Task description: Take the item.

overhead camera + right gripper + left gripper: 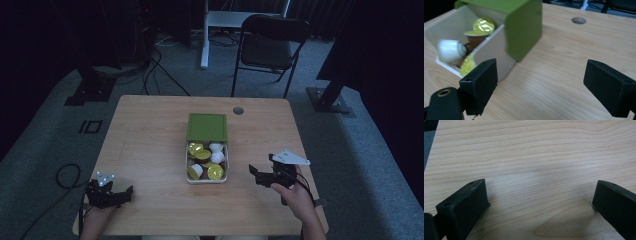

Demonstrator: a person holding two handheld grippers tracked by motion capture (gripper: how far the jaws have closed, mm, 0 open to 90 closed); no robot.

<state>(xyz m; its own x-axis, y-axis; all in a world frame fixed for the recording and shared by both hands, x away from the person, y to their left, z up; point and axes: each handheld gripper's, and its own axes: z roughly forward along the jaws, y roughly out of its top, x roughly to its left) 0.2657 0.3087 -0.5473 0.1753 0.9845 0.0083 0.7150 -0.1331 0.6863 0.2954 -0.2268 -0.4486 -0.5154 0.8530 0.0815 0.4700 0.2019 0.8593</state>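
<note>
Bare table [150, 145] on both sides; the capsule box [206, 162] (green lid [207, 127] open) blocks the middle

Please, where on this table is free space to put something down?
Bare wood lies between the left tongs and the white box, and again between the box and the right tongs. The far corners beside the green lid are free. The box itself is crowded with capsules.

Right gripper [540, 85] jaws wide apart, nothing between them, over wooden table [564, 50]. White box [491, 50] ahead-left, green lid [522, 27] raised. Capsules [477, 28] inside, yellow-foiled, one white, probably coffee pods. Round hole [578, 20] in tabletop beyond.
</note>
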